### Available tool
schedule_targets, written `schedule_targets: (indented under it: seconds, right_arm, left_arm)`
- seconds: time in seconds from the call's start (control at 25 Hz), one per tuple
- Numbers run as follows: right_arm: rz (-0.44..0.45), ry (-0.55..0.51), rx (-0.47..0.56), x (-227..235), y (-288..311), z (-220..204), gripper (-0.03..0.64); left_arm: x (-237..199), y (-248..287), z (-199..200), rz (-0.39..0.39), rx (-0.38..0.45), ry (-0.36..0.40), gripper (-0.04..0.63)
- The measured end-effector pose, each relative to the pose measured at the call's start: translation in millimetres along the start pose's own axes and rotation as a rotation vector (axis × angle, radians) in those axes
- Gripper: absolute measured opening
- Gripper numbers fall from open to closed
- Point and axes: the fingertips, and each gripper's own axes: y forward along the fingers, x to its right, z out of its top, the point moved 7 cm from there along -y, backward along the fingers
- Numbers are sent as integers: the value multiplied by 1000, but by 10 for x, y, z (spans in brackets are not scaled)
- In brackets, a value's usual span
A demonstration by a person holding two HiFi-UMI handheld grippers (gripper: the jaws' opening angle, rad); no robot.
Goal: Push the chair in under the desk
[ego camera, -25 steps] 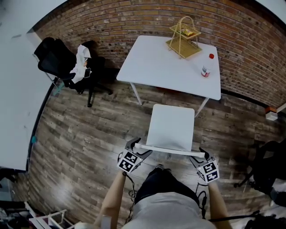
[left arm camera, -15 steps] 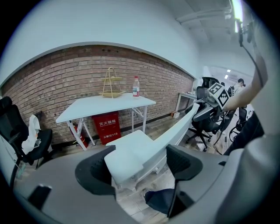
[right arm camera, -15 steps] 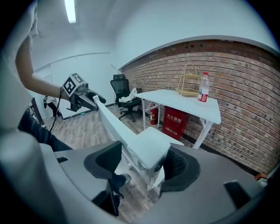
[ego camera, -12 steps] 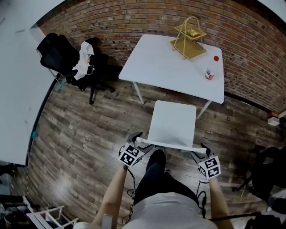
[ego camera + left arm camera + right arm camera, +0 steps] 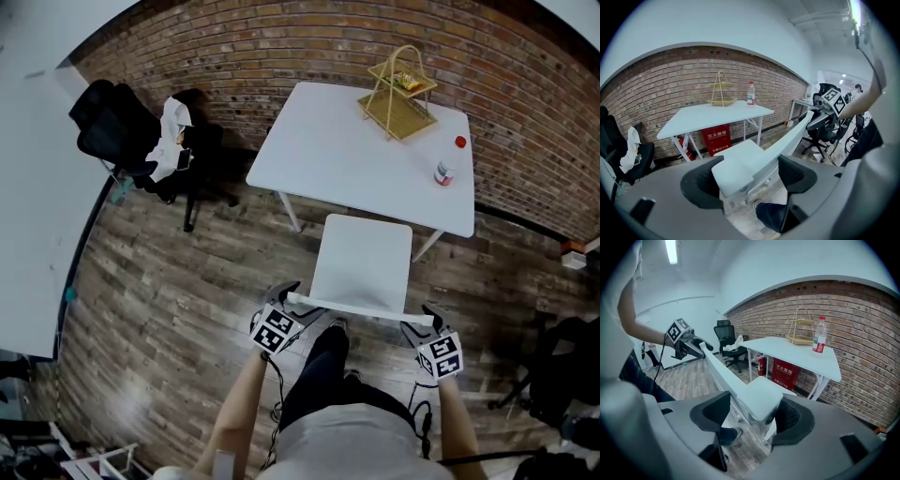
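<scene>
We note red-brown brick wall (image 5: 234, 37) across far side. Grey-brown wood-plank floor (image 5: 178, 281) runs up to wall's foot. Black office chair (image 5: 117, 127) stands just before wall's left end, white cloth (image 5: 172, 131) draped on it. Red box (image 5: 716, 138) with white print sits at wall's foot. We spot long white surface (image 5: 37, 187) beyond wall's left end, second dark office chair (image 5: 562, 366) well away from wall's right end. Ceiling strip light (image 5: 671, 250) lit, away from wall.

Gold wire two-tier rack (image 5: 401, 92) near far right corner of desk (image 5: 347, 150), red-capped bottle (image 5: 443, 172) by its right edge, black office chair (image 5: 117, 131) draped with white cloth (image 5: 172, 136) beside brick wall (image 5: 281, 47), red box (image 5: 717, 138) on wood-plank floor (image 5: 159, 281).
</scene>
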Motion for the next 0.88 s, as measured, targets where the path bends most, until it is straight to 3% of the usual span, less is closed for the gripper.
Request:
schedule_targets:
  seconds: [0.88]
  right_arm:
    - [-42, 36, -12, 551, 721, 605, 285]
  left_arm:
    - [-979, 581, 521, -35, -5, 36, 368]
